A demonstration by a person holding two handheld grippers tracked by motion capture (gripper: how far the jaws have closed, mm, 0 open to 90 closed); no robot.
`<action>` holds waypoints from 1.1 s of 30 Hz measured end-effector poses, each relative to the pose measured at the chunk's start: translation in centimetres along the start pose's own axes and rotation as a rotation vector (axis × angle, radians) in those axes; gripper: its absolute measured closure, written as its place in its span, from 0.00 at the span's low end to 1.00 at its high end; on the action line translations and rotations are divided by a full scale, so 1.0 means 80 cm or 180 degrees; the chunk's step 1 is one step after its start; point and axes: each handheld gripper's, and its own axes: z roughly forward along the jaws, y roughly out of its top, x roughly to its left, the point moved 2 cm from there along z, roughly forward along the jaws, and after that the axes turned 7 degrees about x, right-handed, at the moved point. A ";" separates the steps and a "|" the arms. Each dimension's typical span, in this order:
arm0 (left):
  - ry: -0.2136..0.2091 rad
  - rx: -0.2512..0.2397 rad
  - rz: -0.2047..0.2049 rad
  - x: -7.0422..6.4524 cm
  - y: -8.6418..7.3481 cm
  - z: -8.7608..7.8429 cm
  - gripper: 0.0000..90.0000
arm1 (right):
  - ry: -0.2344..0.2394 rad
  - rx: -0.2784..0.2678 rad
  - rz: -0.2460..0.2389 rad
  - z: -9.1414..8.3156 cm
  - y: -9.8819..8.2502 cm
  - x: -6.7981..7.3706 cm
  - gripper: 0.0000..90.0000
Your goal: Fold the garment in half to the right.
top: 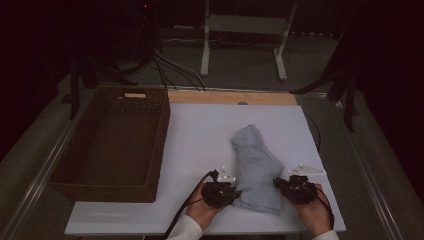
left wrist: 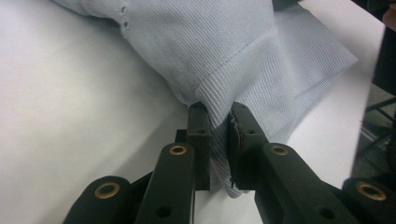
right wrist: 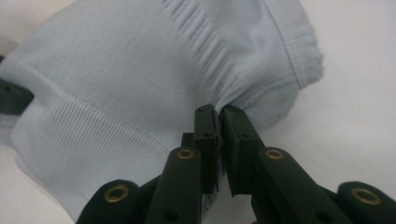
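Now, pale blue garment [top: 256, 167], pinched between both jaws

A white tabletop [top: 200, 150] edged with pale wood stands in a dim room; behind it, a white metal frame [top: 245, 30] and dark cables [top: 170, 65] cross grey floor.

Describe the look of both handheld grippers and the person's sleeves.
Both the left gripper and the right gripper are black, each topped by a pale three-cornered plate. Up close, their jaws are flat black bars on linkage arms with brass-coloured pivot rings. A black cable trails from the left one. The sleeves are white.
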 end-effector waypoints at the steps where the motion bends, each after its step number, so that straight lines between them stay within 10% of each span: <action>1: 0.0034 -0.0006 -0.0018 0.005 0.000 -0.001 0.90 | -0.0008 -0.0013 -0.0039 0.004 0.004 0.004 0.94; 19: 0.0229 -0.0100 -0.0280 0.044 -0.014 -0.028 0.90 | 0.0052 -0.0156 -0.0193 0.034 0.042 0.031 0.96; 33: 0.0111 -0.0106 -0.0351 0.037 -0.039 -0.044 0.89 | 0.0194 -0.0202 -0.0294 0.037 0.050 0.051 0.96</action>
